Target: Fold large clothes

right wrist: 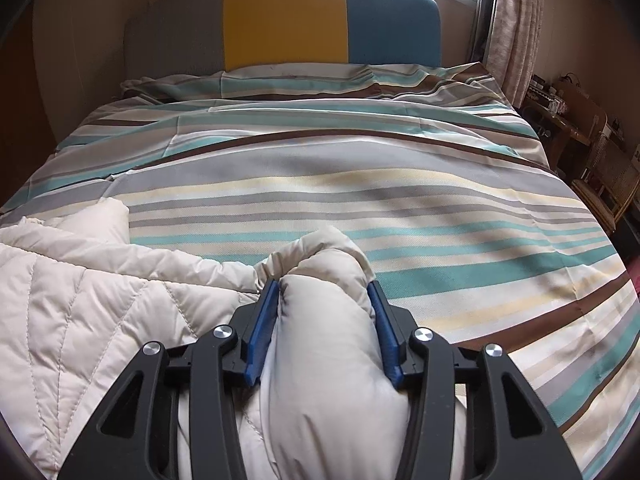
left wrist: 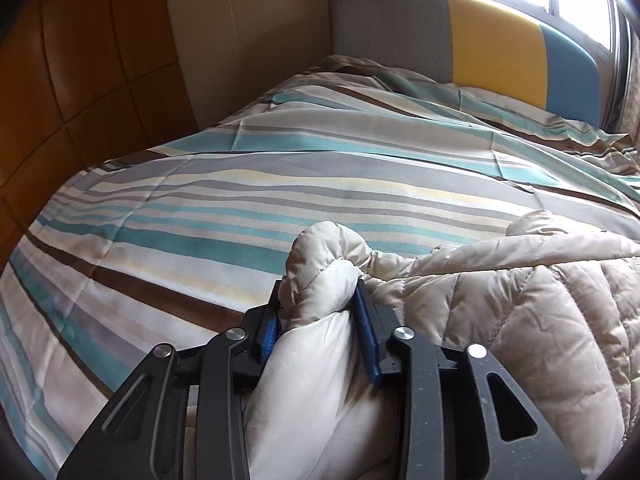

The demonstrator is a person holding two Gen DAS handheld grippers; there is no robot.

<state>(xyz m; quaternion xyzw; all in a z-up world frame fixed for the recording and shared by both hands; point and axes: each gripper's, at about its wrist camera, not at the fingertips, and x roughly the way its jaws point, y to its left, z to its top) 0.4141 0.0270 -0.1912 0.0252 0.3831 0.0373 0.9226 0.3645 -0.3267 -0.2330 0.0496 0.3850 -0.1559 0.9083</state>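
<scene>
A beige quilted puffer jacket (left wrist: 520,320) lies on the near part of a striped bed. My left gripper (left wrist: 320,292) is shut on a thick bunched fold of the jacket, which bulges up between its blue pads (left wrist: 366,320). The rest of the jacket spreads to the right of it. In the right wrist view the jacket (right wrist: 80,300) spreads to the left. My right gripper (right wrist: 326,292) is shut on another thick puffy fold, squeezed between its blue pads (right wrist: 262,320). Both folds are held just above the bedspread.
The striped bedspread (right wrist: 360,184) covers the bed up to a grey, yellow and blue headboard (right wrist: 284,20). A brown wooden wardrobe (left wrist: 80,80) stands left of the bed. Wooden furniture and a chair (right wrist: 600,168) stand to the right. A curtained window (right wrist: 516,20) is behind the headboard.
</scene>
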